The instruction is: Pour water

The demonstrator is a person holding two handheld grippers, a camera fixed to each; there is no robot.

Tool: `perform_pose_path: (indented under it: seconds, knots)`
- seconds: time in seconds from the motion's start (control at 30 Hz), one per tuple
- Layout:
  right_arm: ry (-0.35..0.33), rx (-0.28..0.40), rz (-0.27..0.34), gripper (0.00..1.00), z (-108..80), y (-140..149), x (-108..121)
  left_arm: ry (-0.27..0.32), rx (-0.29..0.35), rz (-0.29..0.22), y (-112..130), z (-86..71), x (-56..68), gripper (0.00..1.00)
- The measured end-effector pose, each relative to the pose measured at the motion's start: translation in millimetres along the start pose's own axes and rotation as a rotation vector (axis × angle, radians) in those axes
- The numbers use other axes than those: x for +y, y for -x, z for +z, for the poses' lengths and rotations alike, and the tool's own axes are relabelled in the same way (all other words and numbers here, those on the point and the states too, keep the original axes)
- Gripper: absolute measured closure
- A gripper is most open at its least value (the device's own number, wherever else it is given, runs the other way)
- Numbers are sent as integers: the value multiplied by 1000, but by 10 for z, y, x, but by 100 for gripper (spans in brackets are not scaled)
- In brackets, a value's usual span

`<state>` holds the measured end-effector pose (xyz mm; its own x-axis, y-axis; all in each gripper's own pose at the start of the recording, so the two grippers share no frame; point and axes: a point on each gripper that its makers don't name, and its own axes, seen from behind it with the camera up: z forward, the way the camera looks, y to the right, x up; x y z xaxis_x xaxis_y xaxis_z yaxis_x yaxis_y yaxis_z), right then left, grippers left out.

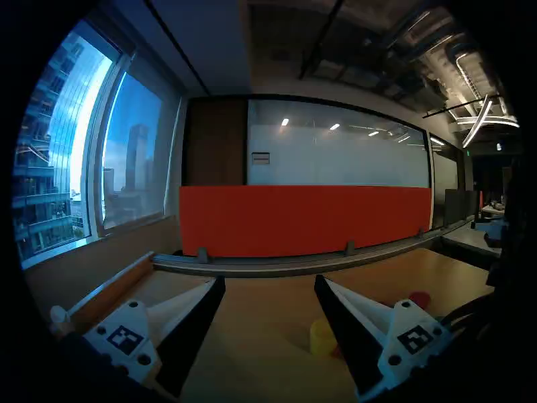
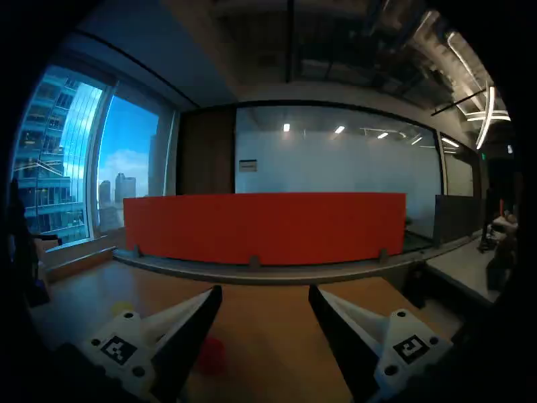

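Both pairs of tongs are held level and low over the surface (image 1: 268,336), pointed down its length. This looks like a ready stance before any grasp. The left tongs (image 1: 268,279) are spread wide with nothing between them, and the right tongs (image 2: 264,289) are likewise released and empty.

The yellow cup (image 1: 323,337) stands on the wood just ahead of the left tongs, partly hidden behind their right-hand finger. A red object (image 1: 420,299) sits farther off to that side. It is probably the second vessel, though too blurred to be sure. In the right gripper view the red object lies low, beside the tongs' left-hand finger. Judging by this, pouring has not begun: each vessel sits near one pair of tongs, likely so that one can lift while the other steadies.

The surface is bare pale wood, closed at its far edge by an orange partition (image 1: 305,220) on a metal rail. Behind it runs a frosted glass wall (image 1: 335,151), and a tall window (image 1: 131,161) shows towers under a dim blue sky — the room is dusky.
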<state>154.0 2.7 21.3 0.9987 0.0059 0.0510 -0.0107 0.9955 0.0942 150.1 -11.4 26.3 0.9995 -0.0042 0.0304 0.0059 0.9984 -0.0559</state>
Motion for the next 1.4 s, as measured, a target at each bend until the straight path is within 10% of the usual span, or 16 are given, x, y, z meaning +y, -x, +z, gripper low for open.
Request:
perform_pose_path:
  seconds: [0.6, 1.4]
  knots:
    - [-119, -3, -5, 0, 5, -387, -216, 136, 3, 8, -524, 16, 214, 1]
    - [-482, 1, 20, 0, -214, -649, -922, 516, -25, 47, -499, -84, 1080, 1]
